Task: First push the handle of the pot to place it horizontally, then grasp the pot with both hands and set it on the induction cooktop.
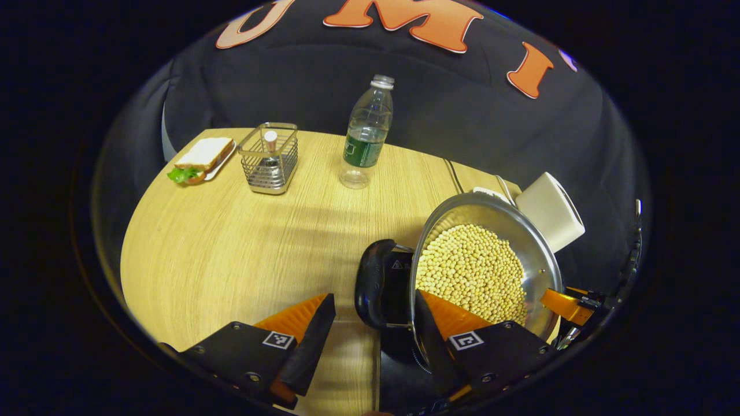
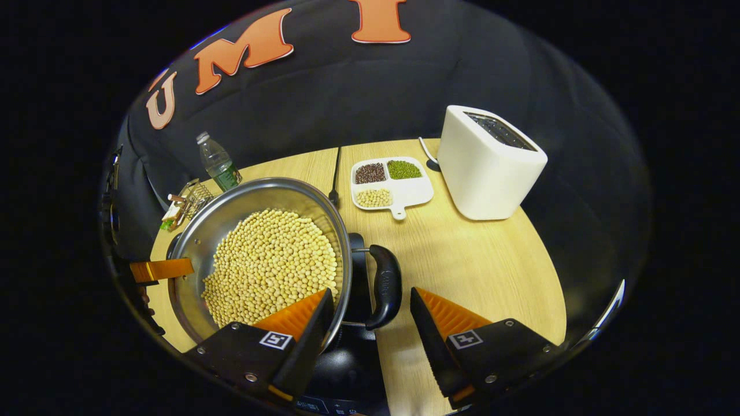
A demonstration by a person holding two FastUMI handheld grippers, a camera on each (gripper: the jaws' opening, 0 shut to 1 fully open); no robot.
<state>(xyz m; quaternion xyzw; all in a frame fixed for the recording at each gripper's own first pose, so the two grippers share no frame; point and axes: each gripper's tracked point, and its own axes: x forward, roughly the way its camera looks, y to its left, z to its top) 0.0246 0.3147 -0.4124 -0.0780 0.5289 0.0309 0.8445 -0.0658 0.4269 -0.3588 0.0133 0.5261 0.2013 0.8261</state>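
Observation:
A steel pot (image 1: 537,254) full of soybeans sits at the right of the left gripper view, over a black induction cooktop (image 1: 399,370). Its black side handle (image 1: 373,283) lies between the spread fingers of my left gripper (image 1: 374,296), which is open; one finger reaches over the rim above the beans. In the right gripper view the pot (image 2: 199,242) is at the left, and its other handle (image 2: 386,286) lies inside my open right gripper (image 2: 370,293), untouched. The cooktop (image 2: 347,358) shows below. Each view catches a finger of the other gripper across the pot (image 1: 569,305) (image 2: 162,269).
On the wooden table (image 1: 231,248) stand a water bottle (image 1: 367,136), a wire basket (image 1: 270,157) and a sandwich on a plate (image 1: 202,159). A white toaster (image 2: 488,162), a divided dish of beans (image 2: 390,182) and a cable (image 2: 336,173) sit behind the pot.

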